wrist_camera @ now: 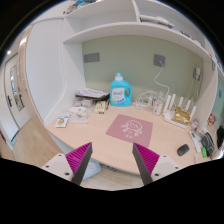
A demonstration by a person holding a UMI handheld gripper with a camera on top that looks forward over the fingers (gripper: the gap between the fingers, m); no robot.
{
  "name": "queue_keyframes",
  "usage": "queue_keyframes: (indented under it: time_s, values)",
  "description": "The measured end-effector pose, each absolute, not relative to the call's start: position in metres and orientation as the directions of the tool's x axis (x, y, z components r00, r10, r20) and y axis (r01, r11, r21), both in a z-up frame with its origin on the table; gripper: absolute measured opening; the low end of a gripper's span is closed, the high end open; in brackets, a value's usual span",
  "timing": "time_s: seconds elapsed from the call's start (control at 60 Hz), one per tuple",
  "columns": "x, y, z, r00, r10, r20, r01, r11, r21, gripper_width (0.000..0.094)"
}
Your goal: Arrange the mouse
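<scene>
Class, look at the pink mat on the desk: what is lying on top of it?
The pink mat bears only a pale printed design; no mouse or other object rests on it. The desk beneath the mat is covered. The gripper hangs open, short of it.

This looks like a study corner in a home, a built-in nook with a light wooden desk (105, 140) set between white walls. A white shelf (110, 30) runs across above it, and a pale green back panel (140, 65) carries wall sockets (91, 57). A blue detergent bottle with a white label (120, 91) stands at the back, beside a white router with upright antennas (178, 107), and a pink square mouse mat (130, 126) lies on the desktop.
</scene>
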State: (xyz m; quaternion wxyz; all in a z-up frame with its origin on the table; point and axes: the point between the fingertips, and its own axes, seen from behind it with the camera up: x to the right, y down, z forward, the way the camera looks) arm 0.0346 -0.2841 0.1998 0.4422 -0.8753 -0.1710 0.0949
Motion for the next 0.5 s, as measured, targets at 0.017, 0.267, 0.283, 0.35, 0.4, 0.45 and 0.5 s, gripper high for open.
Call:
queue_keyframes:
  time_s: [0.017,0.267,0.283,0.35,0.4,0.45,0.5]
  values:
    - [0.037,-0.284,0.199,0.926,0.377,-0.014,0.214,-0.555,-0.804,0.0832]
    - [0.126,-0.286,0.148,0.969,0.246,0.006,0.165,-0.633,-0.756,0.0832]
    - [0.134,-0.287,0.143,0.972,0.236,0.009,0.161,-0.637,-0.754,0.0833]
    - [0.167,-0.287,0.125,0.98,0.196,0.023,0.148,-0.653,-0.743,0.0833]
    - [0.193,-0.288,0.109,0.986,0.165,0.036,0.139,-0.668,-0.731,0.0833]
    - [0.219,-0.286,0.094,0.99,0.132,0.045,0.124,-0.681,-0.722,0.0831]
    - [0.244,-0.281,0.08,0.994,0.098,0.057,0.109,-0.686,-0.72,0.0833]
